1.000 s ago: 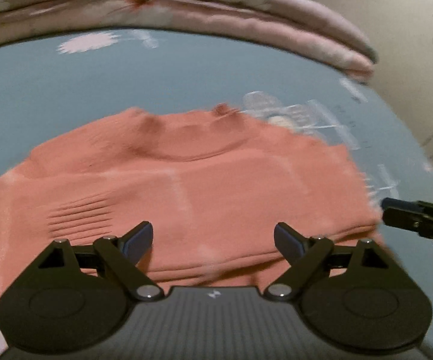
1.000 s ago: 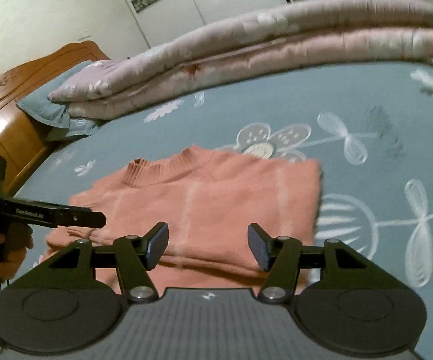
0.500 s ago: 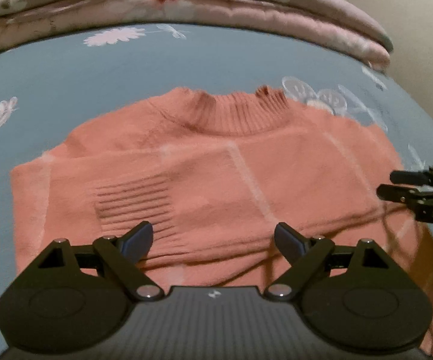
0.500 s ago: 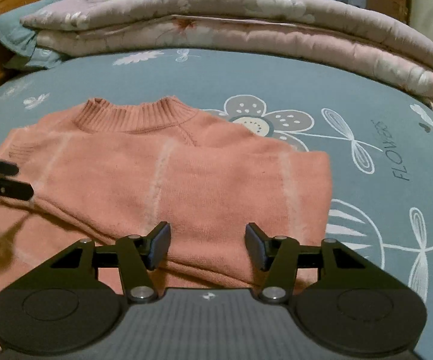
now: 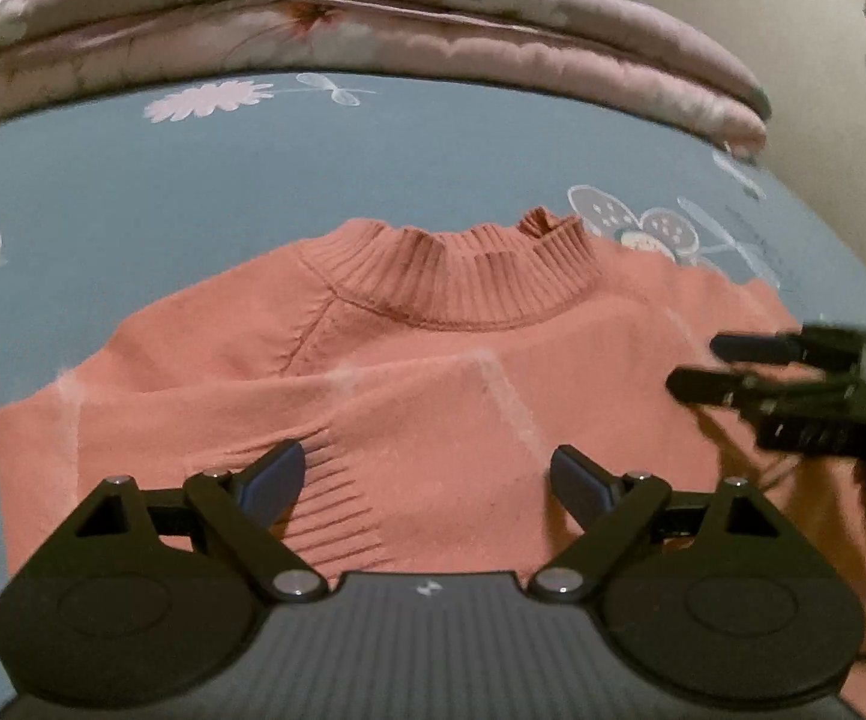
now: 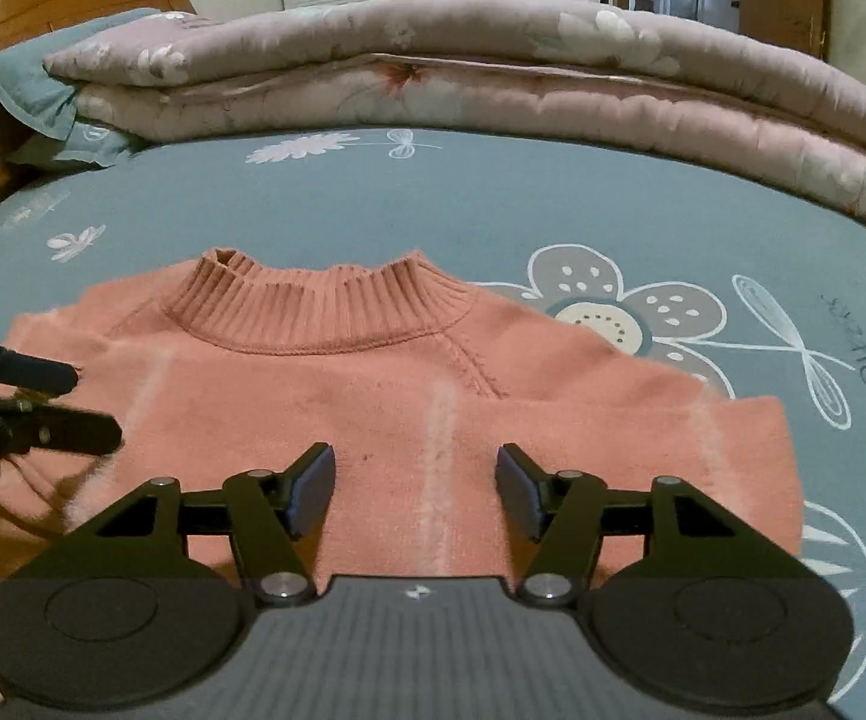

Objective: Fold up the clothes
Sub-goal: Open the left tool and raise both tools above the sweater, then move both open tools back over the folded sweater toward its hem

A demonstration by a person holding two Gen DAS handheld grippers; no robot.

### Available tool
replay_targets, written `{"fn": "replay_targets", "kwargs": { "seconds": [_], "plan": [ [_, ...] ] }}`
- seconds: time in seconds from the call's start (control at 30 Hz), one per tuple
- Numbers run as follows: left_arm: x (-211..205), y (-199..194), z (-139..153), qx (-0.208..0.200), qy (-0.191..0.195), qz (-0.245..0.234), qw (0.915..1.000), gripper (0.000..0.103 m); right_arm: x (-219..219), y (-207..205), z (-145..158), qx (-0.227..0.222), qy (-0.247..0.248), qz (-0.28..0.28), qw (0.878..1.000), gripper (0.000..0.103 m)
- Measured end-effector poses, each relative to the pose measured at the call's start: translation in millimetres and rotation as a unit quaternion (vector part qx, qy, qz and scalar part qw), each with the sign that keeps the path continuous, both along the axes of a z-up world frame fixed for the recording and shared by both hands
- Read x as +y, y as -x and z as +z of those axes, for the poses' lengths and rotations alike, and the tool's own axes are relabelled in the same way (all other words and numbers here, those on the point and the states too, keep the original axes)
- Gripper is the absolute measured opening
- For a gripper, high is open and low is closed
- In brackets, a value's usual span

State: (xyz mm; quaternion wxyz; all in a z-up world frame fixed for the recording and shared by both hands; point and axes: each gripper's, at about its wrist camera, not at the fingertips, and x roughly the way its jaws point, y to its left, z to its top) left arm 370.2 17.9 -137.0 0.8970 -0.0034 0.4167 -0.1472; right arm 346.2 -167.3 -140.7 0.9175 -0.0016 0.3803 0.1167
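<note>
Left gripper (image 5: 426,480) is held over the near part of a salmon sweater (image 5: 433,372), jaws spread wide, nothing gripped between them. The sweater is laid flat on a blue-grey sheet (image 5: 132,192), ribbed collar (image 5: 463,276) at the far side, a ribbed cuff (image 5: 336,510) folded across the front just beside the left finger. Right gripper (image 5: 697,367) is seen at the right edge over the sweater, jaws opening, empty. A pink quilt (image 5: 372,30) is stacked behind.

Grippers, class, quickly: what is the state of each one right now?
Left gripper: open, holding nothing, above the sweater.
Right gripper: open, jaws opening, nothing gripped, over the sweater.
</note>
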Motion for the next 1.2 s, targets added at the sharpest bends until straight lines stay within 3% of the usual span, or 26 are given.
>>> {"fn": "replay_targets", "kwargs": {
  "seconds": [0.07, 0.17, 0.33, 0.47, 0.63, 0.77, 1.03, 1.2],
  "plan": [
    [-3, 8, 12, -0.001, -0.008, 0.017, 0.9998, 0.089, -5, 2, 10, 0.01, -0.014, -0.002, 1.0, 0.065],
    [-5, 24, 26, -0.016, 0.015, 0.001, 0.9998, 0.09, -13, 18, 25, 0.0, -0.032, 0.002, 0.999, 0.068],
    [-13, 29, 10, -0.001, -0.032, -0.002, 0.9995, 0.09, 1, 33, 13, 0.008, 0.009, 0.021, 1.0, 0.068],
    [-3, 27, -4, 0.005, -0.016, 0.013, 0.9998, 0.092, -1, 33, 0, 0.007, 0.008, 0.017, 1.0, 0.075],
    [-3, 33, 10, 0.009, -0.019, 0.022, 0.9995, 0.091, 0, 32, 8, 0.015, 0.011, 0.015, 1.0, 0.076],
    [4, 53, 44, 0.01, -0.003, 0.034, 0.9994, 0.091, -17, 56, 43, -0.01, 0.004, 0.004, 1.0, 0.076],
    [-4, 128, 124, -0.008, -0.045, 0.007, 0.9989, 0.091, -41, 130, 149, -0.08, 0.038, -0.001, 0.996, 0.08],
    [-12, 180, 141, -0.006, -0.058, -0.019, 0.9981, 0.092, -41, 187, 187, -0.105, 0.058, 0.012, 0.993, 0.08]
  ]
}}
